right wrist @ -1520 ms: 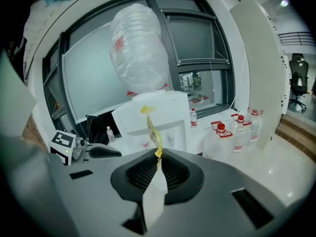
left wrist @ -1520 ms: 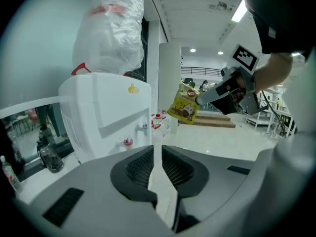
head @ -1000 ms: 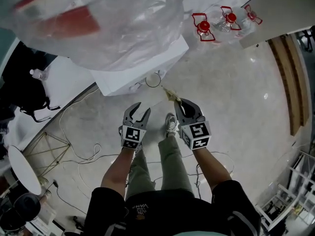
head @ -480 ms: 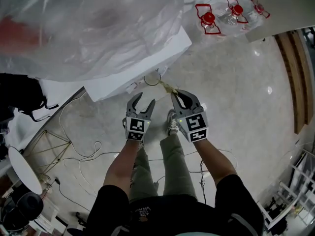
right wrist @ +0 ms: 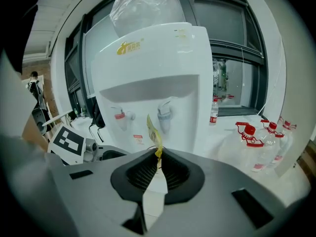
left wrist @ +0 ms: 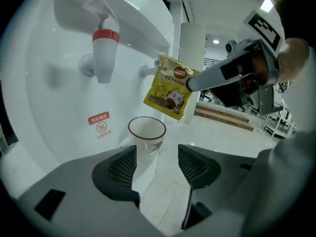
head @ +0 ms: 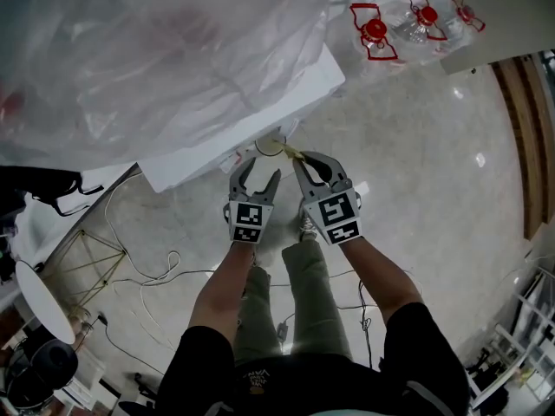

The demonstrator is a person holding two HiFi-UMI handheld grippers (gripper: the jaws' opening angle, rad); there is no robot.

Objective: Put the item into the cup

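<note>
A white paper cup (left wrist: 146, 132) with a brown rim stands under the taps of a white water dispenser (right wrist: 163, 78); the head view shows the cup (head: 269, 147) at the dispenser's foot. My left gripper (left wrist: 157, 164) is just short of it, jaws opening, pads not touching the cup. My right gripper (right wrist: 158, 168) is shut on a corner of a yellow sachet (right wrist: 152, 132). In the left gripper view the sachet (left wrist: 170, 87) hangs just above and behind the cup's rim, held out by the right gripper (left wrist: 195, 81). Seen from the head, left gripper (head: 257, 172) and right gripper (head: 305, 159) sit side by side.
A red tap (left wrist: 104, 53) juts from the dispenser above and left of the cup. A big clear water bottle (head: 147, 50) tops the dispenser. Several clear jugs with red caps (head: 408, 24) lie on the floor to the right. Cables (head: 156, 267) trail on the left.
Both grippers have moved forward to the dispenser. The left jaws have spread wider. The sachet has come from the right to just above the cup.
</note>
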